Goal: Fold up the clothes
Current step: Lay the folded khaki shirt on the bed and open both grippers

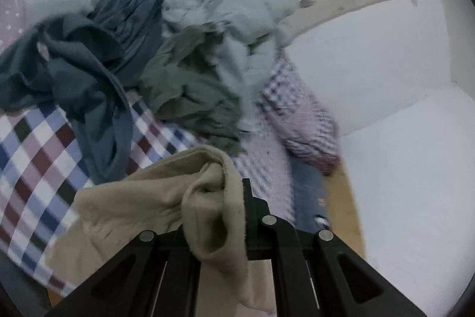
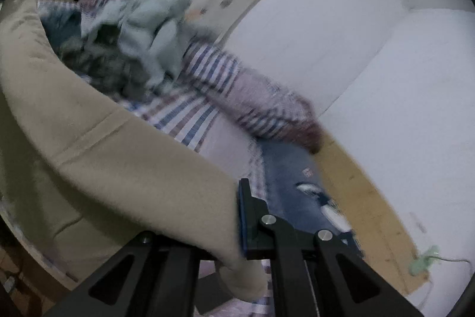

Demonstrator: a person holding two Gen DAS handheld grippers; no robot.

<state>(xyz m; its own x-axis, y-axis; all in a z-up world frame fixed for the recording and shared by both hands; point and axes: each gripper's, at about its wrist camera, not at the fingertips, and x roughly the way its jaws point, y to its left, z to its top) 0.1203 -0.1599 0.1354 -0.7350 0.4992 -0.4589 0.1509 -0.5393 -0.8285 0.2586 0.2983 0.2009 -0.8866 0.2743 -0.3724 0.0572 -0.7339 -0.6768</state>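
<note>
1. Left wrist view: the left tongs (image 1: pixel 234 198) are clamped shut on a bunched edge of a beige garment (image 1: pixel 133 207), which looks like a soft fleece or knit piece. The cloth wraps over the fingers and spreads leftward, low over the checked bedspread (image 1: pixel 32 156).

2. Same view, farther back on the bed: a loose pile of unfolded clothes. It includes a dark teal garment (image 1: pixel 89 73), an olive-grey garment (image 1: pixel 193 91) and a pale blue-grey garment (image 1: pixel 246 17), all crumpled and overlapping. None of them shows a fold. A rolled checked quilt (image 1: pixel 299 121) lies at the bed's right edge, beside the white wall (image 1: pixel 386 55).

3. Right wrist view: the right tongs (image 2: pixel 237 213) are likewise closed on the same beige garment (image 2: pixel 98 144), gripping another part of its edge. From here the cloth runs up and to the left in a broad, fairly taut band, so it appears to be stretched between the two tongs and partly lifted off the bed.

4. Same view, beyond the band: the pile (image 2: pixel 142 34) shows again, blurred, with a blue mat (image 2: pixel 285 168) and wooden floor (image 2: pixel 356 183) below the bed.

5. Judgement of progress: the task seems to be early. One garment is picked out and being spread for its first fold; I see no finished, stacked pieces in either view, and the whole pile is left to do.
</note>
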